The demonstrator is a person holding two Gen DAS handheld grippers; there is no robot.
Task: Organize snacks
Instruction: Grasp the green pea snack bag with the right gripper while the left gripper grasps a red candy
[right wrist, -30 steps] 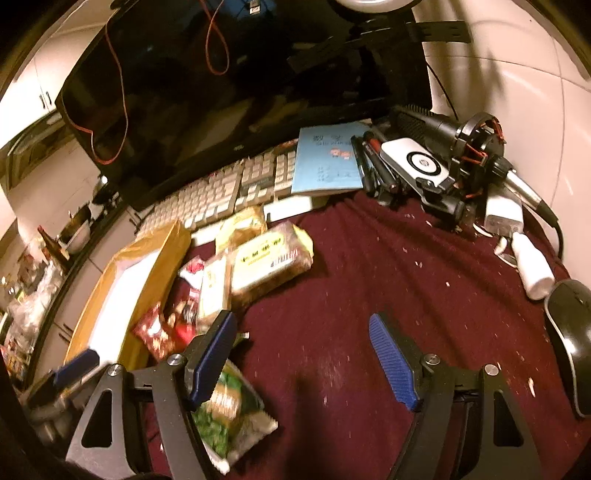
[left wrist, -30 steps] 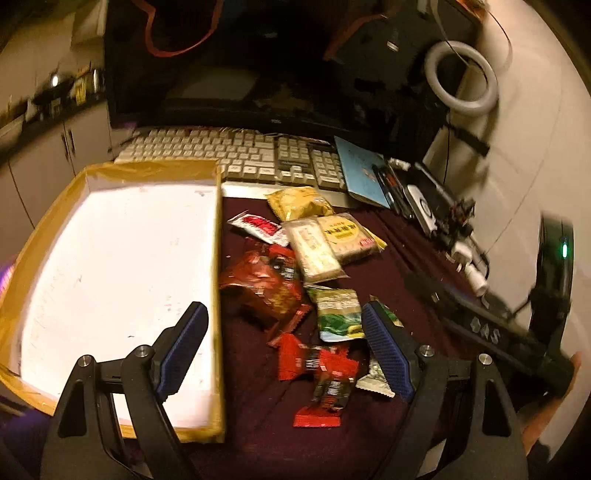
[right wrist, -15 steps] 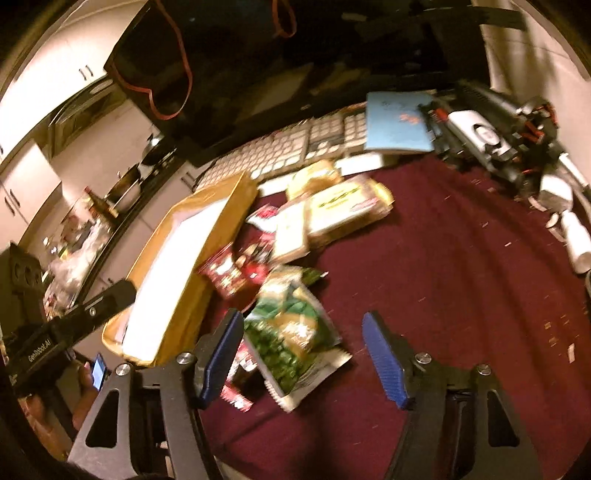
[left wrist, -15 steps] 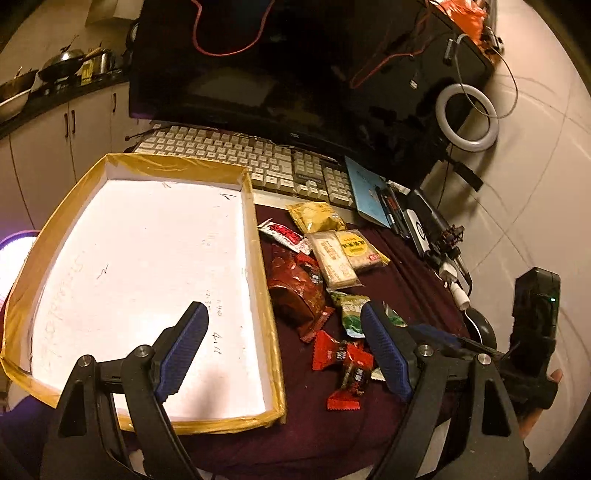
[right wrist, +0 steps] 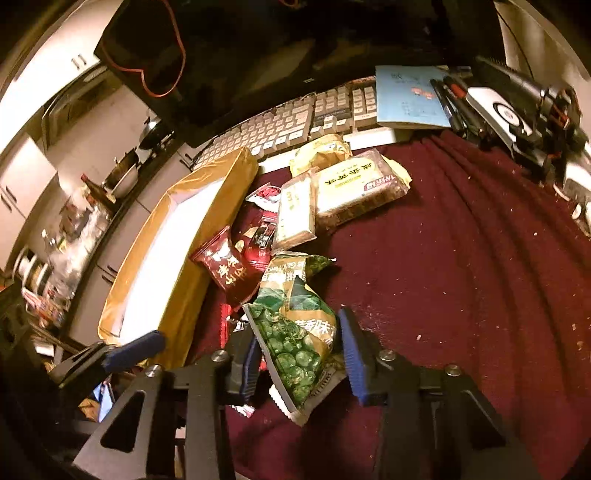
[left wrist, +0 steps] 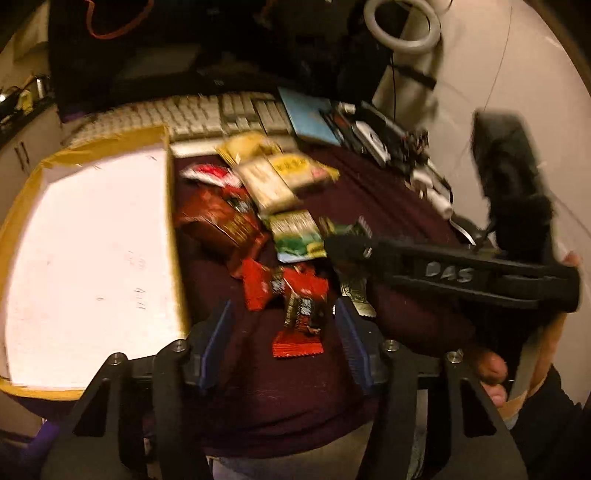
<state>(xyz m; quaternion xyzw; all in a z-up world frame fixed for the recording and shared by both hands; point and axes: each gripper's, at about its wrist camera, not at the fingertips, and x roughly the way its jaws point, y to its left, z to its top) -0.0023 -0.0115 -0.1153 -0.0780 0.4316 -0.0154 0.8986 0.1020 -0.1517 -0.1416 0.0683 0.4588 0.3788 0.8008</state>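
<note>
A pile of snack packets lies on a maroon cloth (right wrist: pixel 461 266) beside a shallow box (left wrist: pixel 88 258) with a white floor and tan rim. My left gripper (left wrist: pixel 284 339) is open, its fingers on either side of small red wrappers (left wrist: pixel 295 317). My right gripper (right wrist: pixel 297 354) is open around a green pea packet (right wrist: pixel 295 325), and its fingers look apart from the packet. The right gripper also shows in the left wrist view (left wrist: pixel 347 247), reaching in from the right. Further back lie a dark red packet (right wrist: pixel 225 266), a pale bar (right wrist: pixel 295 214) and a yellow-labelled cake pack (right wrist: pixel 358 184).
A keyboard (right wrist: pixel 280 125) and a dark monitor (right wrist: pixel 295 48) stand behind the pile. A blue booklet (right wrist: pixel 410 96), pens and black devices (right wrist: pixel 517 114) crowd the back right. A white ring light (left wrist: pixel 402 26) hangs by the wall. Kitchen cabinets lie beyond the left edge.
My right gripper has moved onto the green pea packet and narrowed around it. My left gripper has moved right, from over the box to the red wrappers, and has narrowed.
</note>
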